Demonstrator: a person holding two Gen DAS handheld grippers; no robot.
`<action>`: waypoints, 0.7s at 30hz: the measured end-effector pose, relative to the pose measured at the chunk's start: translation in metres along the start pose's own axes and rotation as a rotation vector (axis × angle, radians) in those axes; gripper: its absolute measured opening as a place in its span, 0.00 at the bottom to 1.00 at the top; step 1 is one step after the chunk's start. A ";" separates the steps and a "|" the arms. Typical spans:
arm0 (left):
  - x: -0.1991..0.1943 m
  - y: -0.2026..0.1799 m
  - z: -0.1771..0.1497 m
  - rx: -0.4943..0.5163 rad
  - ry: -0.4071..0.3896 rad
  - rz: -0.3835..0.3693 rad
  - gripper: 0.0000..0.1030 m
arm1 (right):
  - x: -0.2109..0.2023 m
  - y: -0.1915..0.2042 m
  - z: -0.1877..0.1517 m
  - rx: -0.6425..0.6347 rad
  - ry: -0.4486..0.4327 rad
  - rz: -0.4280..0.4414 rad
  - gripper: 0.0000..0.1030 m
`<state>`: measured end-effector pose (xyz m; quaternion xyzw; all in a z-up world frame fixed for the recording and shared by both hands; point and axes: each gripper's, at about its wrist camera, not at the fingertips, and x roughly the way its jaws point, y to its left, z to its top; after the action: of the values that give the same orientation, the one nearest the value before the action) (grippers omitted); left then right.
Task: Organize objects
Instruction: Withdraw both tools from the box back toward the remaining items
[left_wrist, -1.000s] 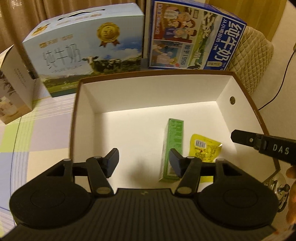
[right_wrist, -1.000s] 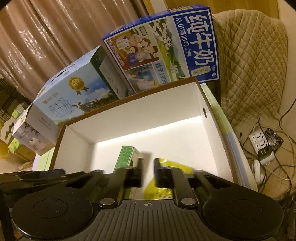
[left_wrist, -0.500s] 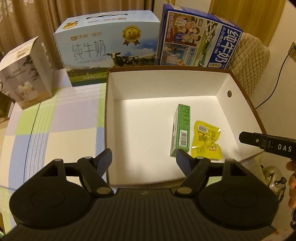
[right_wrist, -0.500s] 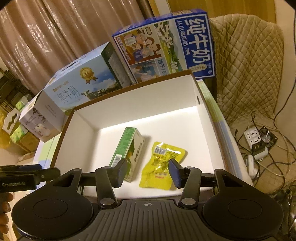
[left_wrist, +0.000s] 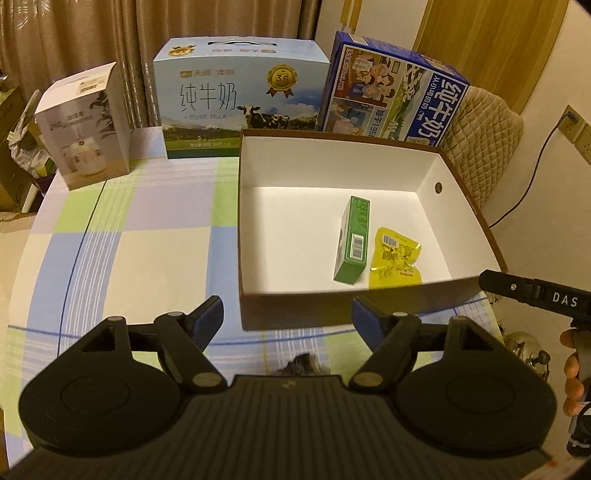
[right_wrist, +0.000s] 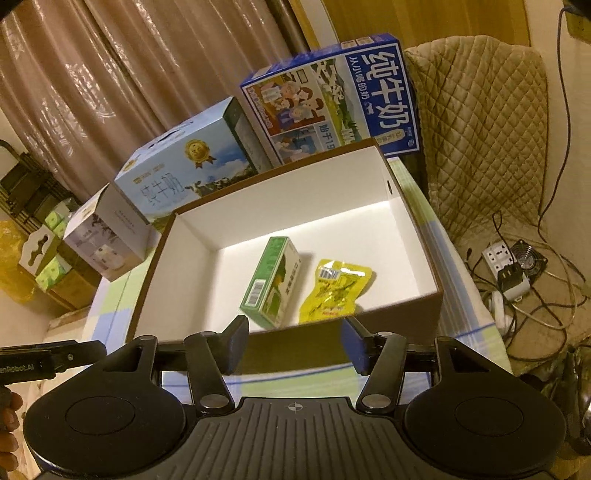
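A brown-walled box with a white inside (left_wrist: 288, 229) (right_wrist: 413, 221) stands on the checked tablecloth. A green carton (left_wrist: 352, 240) (right_wrist: 271, 282) lies on its floor, with a yellow snack packet (left_wrist: 395, 258) (right_wrist: 334, 291) just to its right. My left gripper (left_wrist: 287, 312) hangs open in front of the box's near wall, nothing between its fingers. My right gripper (right_wrist: 295, 332) is also outside the near wall, its jaws opening and empty. One finger of the right gripper (left_wrist: 517, 288) shows by the box's right front corner. The left gripper (right_wrist: 74, 354) is at the left edge of the right wrist view.
Behind the box stand a light-blue milk carton (left_wrist: 240, 99) and a dark-blue milk carton (left_wrist: 391, 99), with a white product box (left_wrist: 86, 125) at the far left. A quilted chair (right_wrist: 476, 122) is to the right, above a power strip and cables (right_wrist: 506, 266) on the floor.
Both grippers drew back out of the box and a little up, to in front of its near wall, and their jaws widened. The green carton and yellow packet stayed on the box floor.
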<state>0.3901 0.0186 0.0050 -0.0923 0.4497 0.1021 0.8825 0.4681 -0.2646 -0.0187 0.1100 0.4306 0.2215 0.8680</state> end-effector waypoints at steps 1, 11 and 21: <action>-0.004 0.001 -0.004 -0.003 0.000 -0.002 0.71 | -0.003 0.001 -0.003 0.000 0.000 0.002 0.52; -0.031 0.012 -0.048 -0.012 0.026 -0.013 0.71 | -0.024 0.010 -0.036 0.008 0.011 -0.007 0.53; -0.032 0.027 -0.101 -0.028 0.117 0.000 0.71 | -0.040 0.011 -0.075 0.010 0.055 -0.031 0.53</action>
<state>0.2863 0.0162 -0.0289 -0.1107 0.4988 0.1030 0.8534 0.3837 -0.2745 -0.0321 0.1016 0.4568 0.2090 0.8587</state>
